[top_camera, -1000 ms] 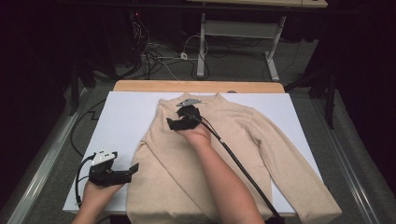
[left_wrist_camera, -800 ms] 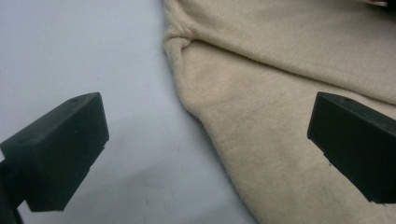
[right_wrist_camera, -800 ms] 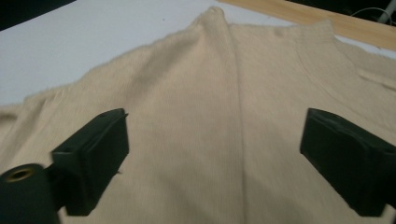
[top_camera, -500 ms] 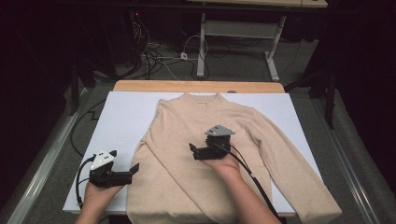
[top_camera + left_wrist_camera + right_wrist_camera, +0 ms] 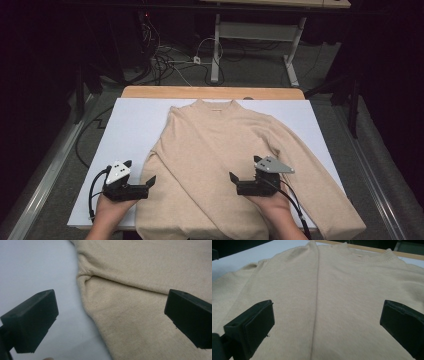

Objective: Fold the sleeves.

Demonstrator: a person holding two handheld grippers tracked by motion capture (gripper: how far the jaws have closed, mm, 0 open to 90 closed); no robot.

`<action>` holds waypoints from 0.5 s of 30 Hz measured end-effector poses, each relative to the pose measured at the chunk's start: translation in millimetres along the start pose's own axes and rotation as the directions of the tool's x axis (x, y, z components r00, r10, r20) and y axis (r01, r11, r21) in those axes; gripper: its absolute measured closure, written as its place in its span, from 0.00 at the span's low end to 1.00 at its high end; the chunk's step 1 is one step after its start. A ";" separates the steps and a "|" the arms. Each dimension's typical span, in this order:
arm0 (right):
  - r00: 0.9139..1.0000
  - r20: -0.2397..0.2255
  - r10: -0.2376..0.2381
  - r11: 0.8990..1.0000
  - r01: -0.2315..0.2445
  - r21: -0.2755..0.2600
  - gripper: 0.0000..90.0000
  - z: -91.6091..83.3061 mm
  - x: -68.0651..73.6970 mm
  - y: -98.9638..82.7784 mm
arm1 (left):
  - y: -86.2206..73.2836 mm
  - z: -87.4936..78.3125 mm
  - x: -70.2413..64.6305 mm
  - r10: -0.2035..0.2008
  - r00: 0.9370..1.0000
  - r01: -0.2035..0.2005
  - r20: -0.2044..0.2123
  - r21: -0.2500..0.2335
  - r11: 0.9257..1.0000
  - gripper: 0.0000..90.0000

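Two grippers are at work over a beige sweater (image 5: 225, 165) that lies spread flat on the white surface (image 5: 130, 125), its collar toward the far edge and its hem hanging over the near edge. Its sleeves slant outward toward the near corners.

The left gripper (image 5: 150, 181) sits near the near left corner of the surface, held in a hand (image 5: 107, 212) that comes in from the near edge. Its jaws stand wide apart and released, pointing at the sweater's left side. In the left gripper view, the left gripper (image 5: 110, 317) hangs over the spot where the sleeve meets the body, with one jaw above the bare white surface and the other above the knit; nothing is between them.

The right gripper (image 5: 233, 179) hovers over the lower right part of the sweater's body, held by the other hand (image 5: 272, 205), with its cable (image 5: 295, 205) trailing back toward the near edge. Its jaws have just been opening and now stand fully apart, gripping nothing. In the right gripper view, the right gripper (image 5: 327, 325) looks up the sweater's front toward the collar, and a lengthwise crease (image 5: 317, 302) runs between the jaws.
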State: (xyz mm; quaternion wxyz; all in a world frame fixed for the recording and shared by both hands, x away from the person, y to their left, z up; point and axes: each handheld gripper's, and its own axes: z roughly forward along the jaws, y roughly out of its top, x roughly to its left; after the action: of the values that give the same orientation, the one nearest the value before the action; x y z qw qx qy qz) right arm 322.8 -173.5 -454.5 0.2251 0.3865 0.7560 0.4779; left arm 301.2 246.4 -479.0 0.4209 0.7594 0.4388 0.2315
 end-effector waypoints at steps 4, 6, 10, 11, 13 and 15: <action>1.000 0.011 -0.003 1.000 0.003 -0.004 0.00 -17.7 -5.1 -7.3 | 0.8 4.4 -2.2 0.012 1.000 -0.012 0.007 0.005 1.000 0.00; 1.000 0.022 -0.005 1.000 0.005 -0.009 0.00 -26.1 -8.1 -11.5 | 1.3 6.0 -3.5 0.017 1.000 -0.017 0.010 0.011 1.000 0.00; 0.999 0.033 0.003 1.000 -0.002 -0.014 0.00 -42.0 -16.1 -20.5 | 1.4 5.0 -2.8 0.011 1.000 -0.011 0.015 0.000 1.000 0.00; 0.999 0.037 0.006 1.000 -0.005 -0.020 0.00 -45.0 -17.7 -22.4 | 1.6 4.4 -1.9 0.012 1.000 -0.012 0.007 -0.004 1.000 0.00; 0.999 0.050 0.016 1.000 -0.015 -0.023 0.00 -53.7 -23.3 -27.8 | 2.9 3.6 0.5 -0.011 1.000 0.011 0.016 -0.006 1.000 0.00; 0.998 0.062 0.023 0.999 -0.021 -0.026 0.00 -62.1 -28.9 -32.7 | 4.8 1.8 2.8 -0.027 1.000 0.027 0.017 -0.014 1.000 0.00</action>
State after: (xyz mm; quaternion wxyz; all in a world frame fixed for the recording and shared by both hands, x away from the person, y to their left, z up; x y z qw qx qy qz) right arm 284.0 -238.7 -457.2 0.2483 0.4068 0.7382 0.4775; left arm 306.2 246.8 -476.0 0.4329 0.7525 0.4437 0.2225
